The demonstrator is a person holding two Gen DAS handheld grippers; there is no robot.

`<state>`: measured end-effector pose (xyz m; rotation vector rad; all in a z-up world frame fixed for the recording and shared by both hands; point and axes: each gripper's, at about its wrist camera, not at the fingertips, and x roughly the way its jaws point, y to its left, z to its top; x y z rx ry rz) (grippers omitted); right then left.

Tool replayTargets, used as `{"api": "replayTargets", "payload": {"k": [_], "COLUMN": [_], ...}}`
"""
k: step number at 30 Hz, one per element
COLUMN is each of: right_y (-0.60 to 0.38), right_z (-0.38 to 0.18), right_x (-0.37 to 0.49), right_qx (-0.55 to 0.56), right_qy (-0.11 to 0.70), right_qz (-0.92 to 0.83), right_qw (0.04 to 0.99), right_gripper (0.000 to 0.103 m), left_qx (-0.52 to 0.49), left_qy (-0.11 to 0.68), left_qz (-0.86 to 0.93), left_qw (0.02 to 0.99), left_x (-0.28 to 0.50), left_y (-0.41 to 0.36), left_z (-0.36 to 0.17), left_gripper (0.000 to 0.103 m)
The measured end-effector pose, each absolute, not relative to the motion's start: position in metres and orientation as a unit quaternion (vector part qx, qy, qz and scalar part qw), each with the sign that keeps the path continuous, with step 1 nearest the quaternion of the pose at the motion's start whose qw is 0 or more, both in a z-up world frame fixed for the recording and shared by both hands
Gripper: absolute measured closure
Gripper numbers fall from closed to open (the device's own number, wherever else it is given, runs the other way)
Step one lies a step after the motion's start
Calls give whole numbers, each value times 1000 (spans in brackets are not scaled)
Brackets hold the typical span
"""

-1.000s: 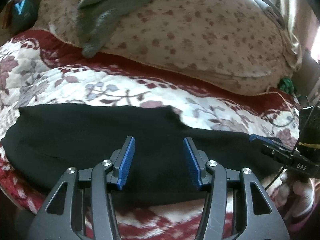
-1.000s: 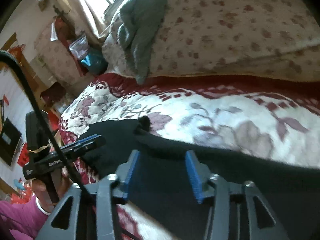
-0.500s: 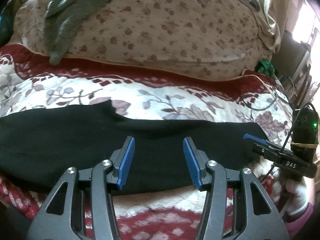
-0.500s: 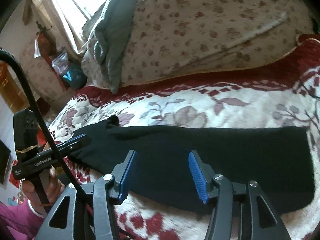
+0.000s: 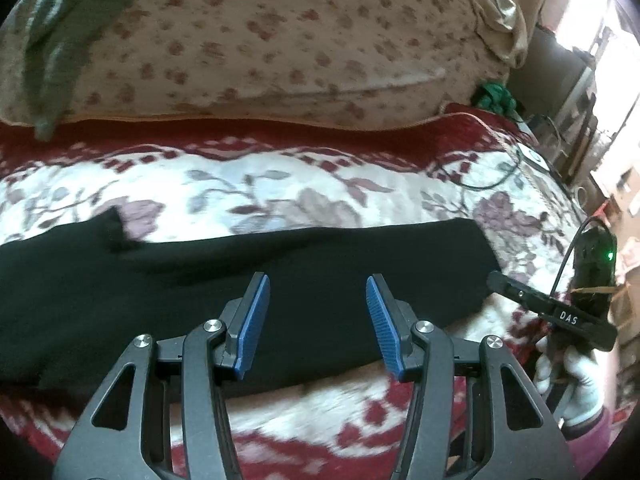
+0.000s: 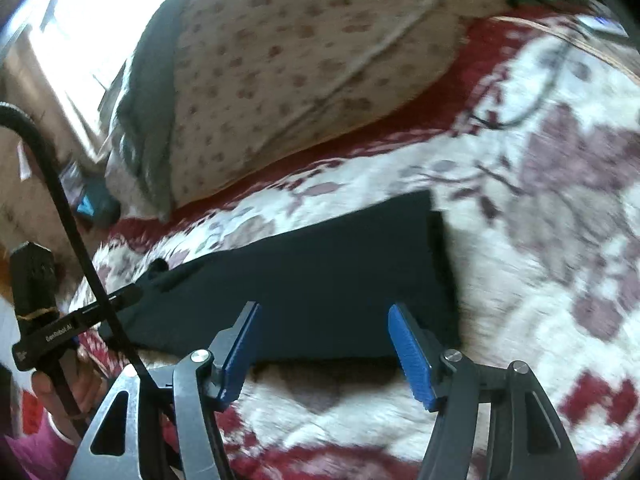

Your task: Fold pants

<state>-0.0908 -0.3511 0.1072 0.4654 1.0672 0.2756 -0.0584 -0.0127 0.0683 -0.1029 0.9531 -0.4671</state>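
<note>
Both hands have swung along the bed (image 5: 280,184) toward the pants' (image 5: 304,280) leg end, left gripper (image 5: 318,320) released, right gripper (image 6: 322,350) fingers opening on nothing, seemingly lining up the next fold.

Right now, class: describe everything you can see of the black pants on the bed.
The black pants lie flat as one long, narrow dark strip, apparently soft knit, stretched sideways across the floral red-and-cream blanket. One end is cut square; the other shows a small raised flap. Nothing grips them: both tongs hover open above.
</note>
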Motion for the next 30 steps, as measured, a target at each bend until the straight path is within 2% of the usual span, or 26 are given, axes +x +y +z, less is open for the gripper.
{"api": "replayTargets", "payload": {"k": [4, 17, 26, 30], "right_y": [-375, -389, -394, -394], "right_z": [112, 83, 73, 71], "right_x": [-97, -78, -80, -80], "right_qx": [220, 254, 294, 300], "right_qy": [501, 533, 524, 519], "right_qz": [94, 111, 143, 153], "right_qw": [832, 799, 787, 786], "right_gripper": [37, 35, 35, 30], "left_qx": [-55, 21, 71, 78], "left_qy": [471, 491, 508, 519], "left_qz": [-255, -315, -387, -422], "left_qw": [843, 812, 766, 740], "left_x": [-44, -6, 25, 34], "left_y": [-40, -119, -146, -161], "left_z": [67, 52, 31, 21], "left_gripper": [44, 44, 44, 44]}}
